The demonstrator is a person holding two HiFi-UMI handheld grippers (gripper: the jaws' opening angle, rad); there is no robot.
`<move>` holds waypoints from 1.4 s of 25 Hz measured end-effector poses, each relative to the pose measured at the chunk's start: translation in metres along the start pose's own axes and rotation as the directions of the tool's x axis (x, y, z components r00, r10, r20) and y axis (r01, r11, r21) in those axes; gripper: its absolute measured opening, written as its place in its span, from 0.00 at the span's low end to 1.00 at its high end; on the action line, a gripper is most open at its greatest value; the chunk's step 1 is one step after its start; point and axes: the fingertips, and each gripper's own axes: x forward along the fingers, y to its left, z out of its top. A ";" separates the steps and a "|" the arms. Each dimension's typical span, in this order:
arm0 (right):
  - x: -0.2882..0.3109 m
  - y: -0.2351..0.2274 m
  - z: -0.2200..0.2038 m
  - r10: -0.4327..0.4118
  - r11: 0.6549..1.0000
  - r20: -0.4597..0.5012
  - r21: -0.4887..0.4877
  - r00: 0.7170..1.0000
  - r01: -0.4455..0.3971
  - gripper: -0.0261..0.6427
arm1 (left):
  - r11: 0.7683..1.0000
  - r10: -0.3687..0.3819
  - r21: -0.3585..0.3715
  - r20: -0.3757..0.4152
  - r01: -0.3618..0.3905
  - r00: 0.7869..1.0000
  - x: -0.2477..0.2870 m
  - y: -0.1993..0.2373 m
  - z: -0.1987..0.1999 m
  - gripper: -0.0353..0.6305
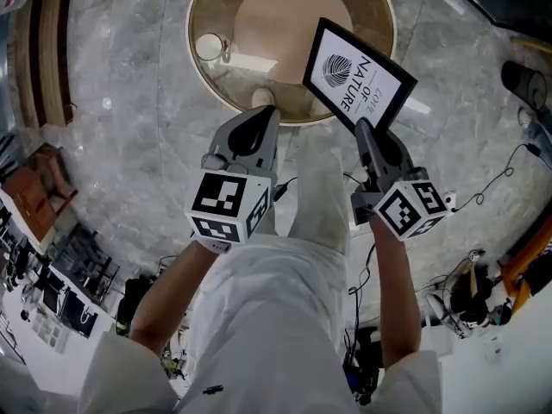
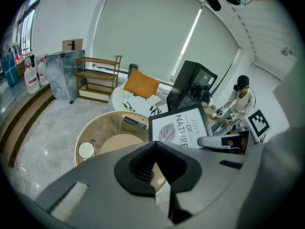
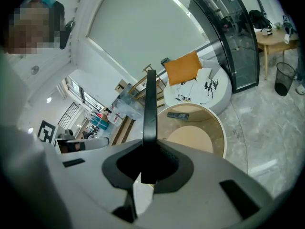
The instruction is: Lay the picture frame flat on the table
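Observation:
The picture frame point(image 1: 358, 74) is black-edged with a white print of a leaf and lettering. It hangs tilted above the right rim of the round glass table point(image 1: 193, 20). My right gripper point(image 1: 362, 128) is shut on its lower edge. In the right gripper view the frame point(image 3: 151, 104) rises edge-on from between the jaws. My left gripper point(image 1: 259, 115) hovers at the table's near rim, left of the frame, shut with nothing in it. The left gripper view shows the frame point(image 2: 178, 128) facing it, over the table.
A white cup point(image 1: 208, 47) and a remote point(image 2: 135, 122) rest on the table. Behind it stand a white seat with an orange cushion point(image 2: 141, 86) and a black glass cabinet point(image 2: 190, 85). Cables point(image 1: 492, 184) trail over the marble floor at right.

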 end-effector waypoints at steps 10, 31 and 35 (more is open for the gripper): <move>0.029 -0.029 -0.014 0.013 1.000 -0.050 -0.007 0.999 -0.013 0.08 | 0.999 0.010 -0.034 -0.025 -0.011 1.000 0.037 -0.002 -0.027 0.06; 0.126 -0.098 -0.042 0.009 0.998 -0.149 0.069 0.989 0.001 0.08 | 0.994 0.027 -0.102 -0.066 -0.033 0.997 0.137 0.058 -0.067 0.06; 0.130 -0.102 -0.044 0.030 0.997 -0.152 0.079 0.988 -0.018 0.08 | 0.993 0.038 -0.112 -0.059 -0.044 0.998 0.140 0.058 -0.072 0.06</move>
